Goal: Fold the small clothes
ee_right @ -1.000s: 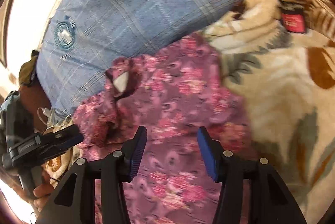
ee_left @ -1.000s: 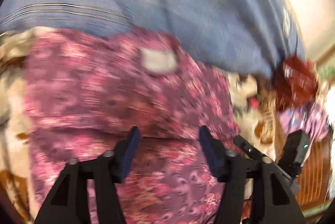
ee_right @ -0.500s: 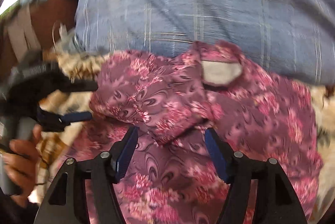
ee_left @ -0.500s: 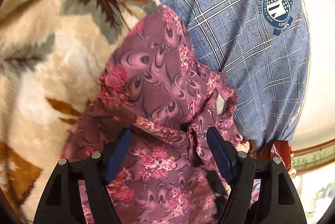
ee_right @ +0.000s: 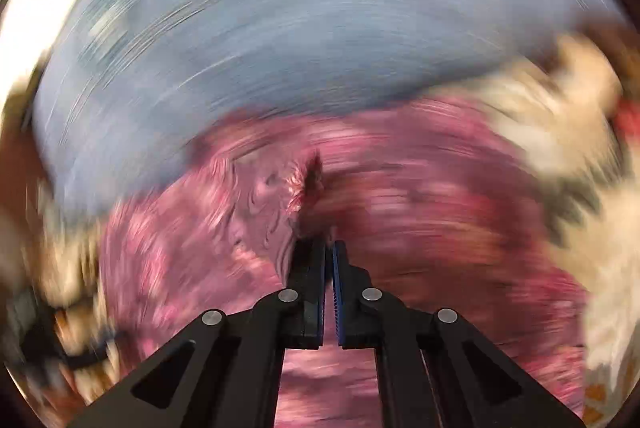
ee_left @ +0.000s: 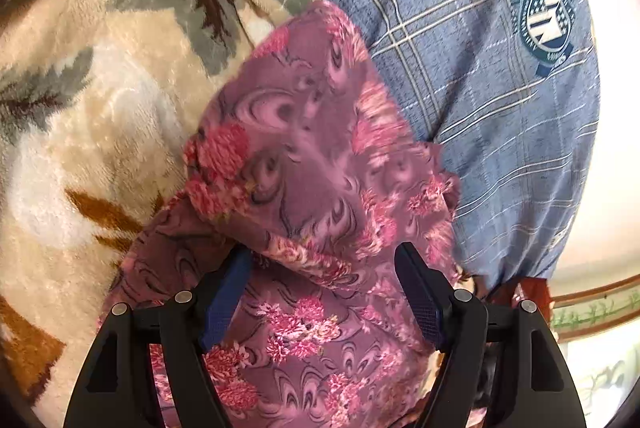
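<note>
Left wrist view: left gripper [ee_left: 322, 270] spread wide, pink floral garment [ee_left: 312, 180] bunched between its fingers, lying on cream leaf-print blanket [ee_left: 92, 132], blue plaid shirt [ee_left: 480, 68] behind; right wrist view, blurred: right gripper [ee_right: 328, 248] clenched on garment fold.

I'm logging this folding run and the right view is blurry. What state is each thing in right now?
Left gripper: open, fingers astride a raised fold, gripping nothing.
Right gripper: shut on the purple floral garment.
Purple floral garment: rumpled, partly doubled over, not yet neatly folded.
Blue plaid shirt: spread out, under the garment's far edge.
Leaf-print blanket: spread beneath both.
</note>
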`<state>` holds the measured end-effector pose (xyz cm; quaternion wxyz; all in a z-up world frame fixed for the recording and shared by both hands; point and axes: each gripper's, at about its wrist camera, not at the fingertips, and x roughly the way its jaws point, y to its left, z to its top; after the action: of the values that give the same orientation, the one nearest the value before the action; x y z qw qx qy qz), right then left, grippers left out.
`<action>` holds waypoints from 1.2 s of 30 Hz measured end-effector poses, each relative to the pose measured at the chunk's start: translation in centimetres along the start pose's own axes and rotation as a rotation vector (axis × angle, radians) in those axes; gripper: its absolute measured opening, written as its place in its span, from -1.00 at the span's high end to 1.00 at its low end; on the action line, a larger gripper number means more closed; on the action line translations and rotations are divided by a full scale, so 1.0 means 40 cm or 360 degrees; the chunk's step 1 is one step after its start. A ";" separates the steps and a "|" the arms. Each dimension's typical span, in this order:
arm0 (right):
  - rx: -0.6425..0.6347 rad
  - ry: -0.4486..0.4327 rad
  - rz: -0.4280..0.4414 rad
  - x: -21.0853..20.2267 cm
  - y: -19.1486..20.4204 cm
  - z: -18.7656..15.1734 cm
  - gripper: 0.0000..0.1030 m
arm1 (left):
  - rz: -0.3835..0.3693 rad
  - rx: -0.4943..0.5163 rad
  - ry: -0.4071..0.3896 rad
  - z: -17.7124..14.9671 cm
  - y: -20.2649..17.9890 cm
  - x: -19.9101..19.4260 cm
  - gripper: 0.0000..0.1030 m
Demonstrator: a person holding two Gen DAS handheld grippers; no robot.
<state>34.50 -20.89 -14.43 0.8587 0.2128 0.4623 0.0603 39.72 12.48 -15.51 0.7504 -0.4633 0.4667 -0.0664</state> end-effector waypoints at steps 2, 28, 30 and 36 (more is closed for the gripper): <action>0.0243 0.0060 0.0024 0.004 -0.119 0.016 0.83 | 0.0018 0.0013 0.0009 -0.005 -0.009 0.009 -0.42; 0.0165 0.0036 0.0193 -0.019 -0.204 0.018 0.73 | 0.0047 -0.0079 0.0042 -0.028 -0.022 0.027 0.01; 0.0180 0.0013 0.0219 -0.024 -0.202 0.010 0.59 | 0.0060 -0.0078 0.0061 -0.026 -0.033 0.048 0.00; 0.0171 -0.0018 0.0275 -0.058 -0.195 0.033 0.69 | 0.0249 0.0006 -0.0023 0.013 -0.065 0.089 0.63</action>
<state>33.57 -29.03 -15.30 0.8403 0.2979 0.4399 0.1080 42.96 9.42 -15.75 0.7575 -0.4245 0.4959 -0.0049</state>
